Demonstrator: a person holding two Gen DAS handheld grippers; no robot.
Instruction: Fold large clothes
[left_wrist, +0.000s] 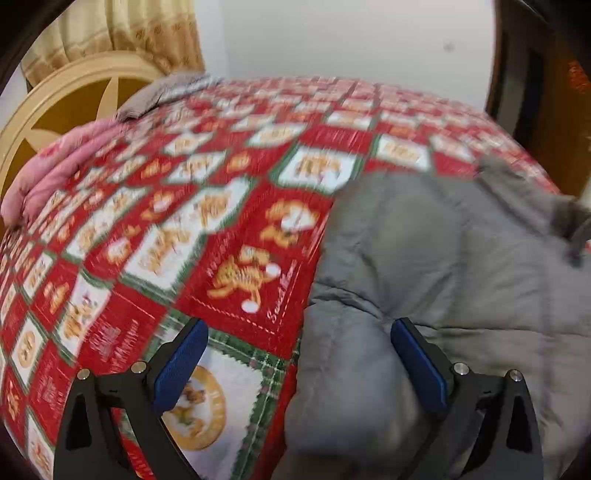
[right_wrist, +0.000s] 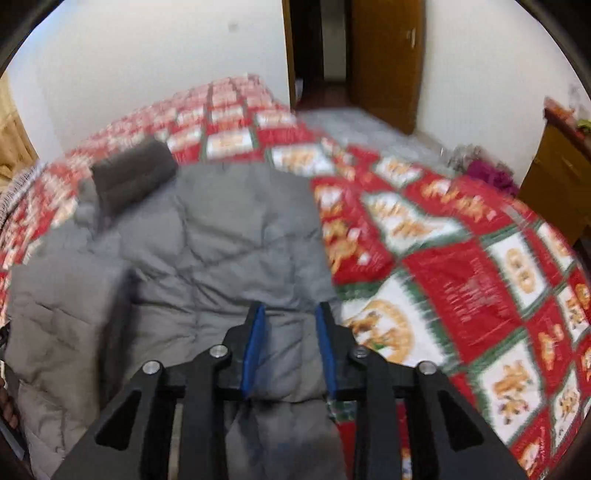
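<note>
A grey quilted padded jacket (left_wrist: 443, 280) lies on a bed with a red, white and green patterned bedspread (left_wrist: 192, 206). My left gripper (left_wrist: 299, 332) is wide open above the jacket's left edge, one finger over the bedspread, one over the jacket. In the right wrist view the jacket (right_wrist: 207, 236) fills the middle, with a darker collar or cuff (right_wrist: 133, 170) at its far end. My right gripper (right_wrist: 290, 314) is partly open over the jacket's near right edge, holding nothing.
A cream and gold headboard (left_wrist: 62, 107), a pink blanket (left_wrist: 55, 166) and a grey cloth (left_wrist: 162, 92) lie at the bed's far left. A wooden door (right_wrist: 384, 59) and dark doorway stand beyond the bed. A wooden cabinet (right_wrist: 554, 177) stands on the right.
</note>
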